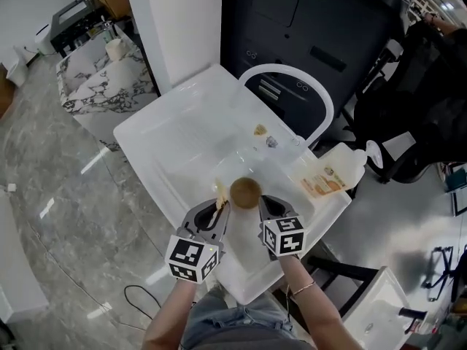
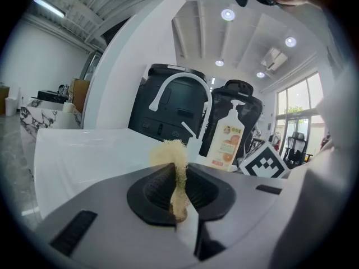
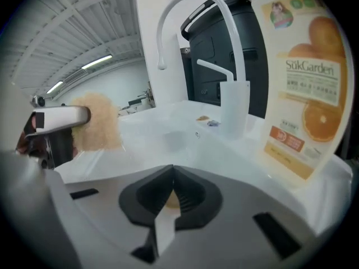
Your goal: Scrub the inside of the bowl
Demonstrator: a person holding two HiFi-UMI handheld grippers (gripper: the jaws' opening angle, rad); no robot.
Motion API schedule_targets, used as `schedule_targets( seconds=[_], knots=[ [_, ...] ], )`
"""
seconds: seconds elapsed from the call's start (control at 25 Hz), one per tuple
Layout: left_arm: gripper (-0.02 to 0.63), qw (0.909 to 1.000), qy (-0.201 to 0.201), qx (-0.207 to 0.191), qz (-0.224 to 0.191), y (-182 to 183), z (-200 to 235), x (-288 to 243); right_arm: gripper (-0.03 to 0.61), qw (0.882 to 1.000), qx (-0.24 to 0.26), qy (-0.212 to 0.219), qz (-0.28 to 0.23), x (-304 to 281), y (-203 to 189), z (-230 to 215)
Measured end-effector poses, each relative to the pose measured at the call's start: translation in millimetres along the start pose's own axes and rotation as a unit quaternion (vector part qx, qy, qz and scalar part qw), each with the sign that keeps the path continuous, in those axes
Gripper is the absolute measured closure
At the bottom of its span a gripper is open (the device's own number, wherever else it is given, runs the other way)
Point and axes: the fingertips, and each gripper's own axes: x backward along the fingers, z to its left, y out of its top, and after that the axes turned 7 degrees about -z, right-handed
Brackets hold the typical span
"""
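Brown and round, the small round brown bowl (image 1: 245,190) sits between our two grippers, over the near end of the white sink (image 1: 168,133). Our right gripper (image 1: 264,207) has its jaws closed on the bowl's edge. In the right gripper view (image 3: 168,190) only a thin tan sliver of the bowl (image 3: 166,199) shows between the pinched jaws.

Our left gripper (image 1: 219,210) is just left of the bowl, its jaws clamped on a tan fibrous scrubbing pad (image 1: 220,191). In the left gripper view (image 2: 178,190) the pad (image 2: 173,157) stands up out of the closed jaws, frayed at the top. From the right gripper view we see the same pad (image 3: 100,128) off to the left, apart from the right jaws.

At the far end of the sink rises a white arched faucet (image 1: 294,73). To its right is a white pump bottle with an orange label (image 1: 327,175) on the sink's rim. Behind them stands a black cabinet (image 1: 306,28), and grey marbled floor (image 1: 66,195) lies to our left.
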Motion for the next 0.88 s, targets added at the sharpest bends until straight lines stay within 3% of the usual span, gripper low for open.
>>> schedule_targets(
  seconds=[0.88],
  knots=[
    [0.569, 0.9982, 0.017, 0.026, 0.052, -39.7, 12.6, -54.9, 0.565, 0.993, 0.007, 0.012, 0.114, -75.7, -43.1, -38.2]
  ],
)
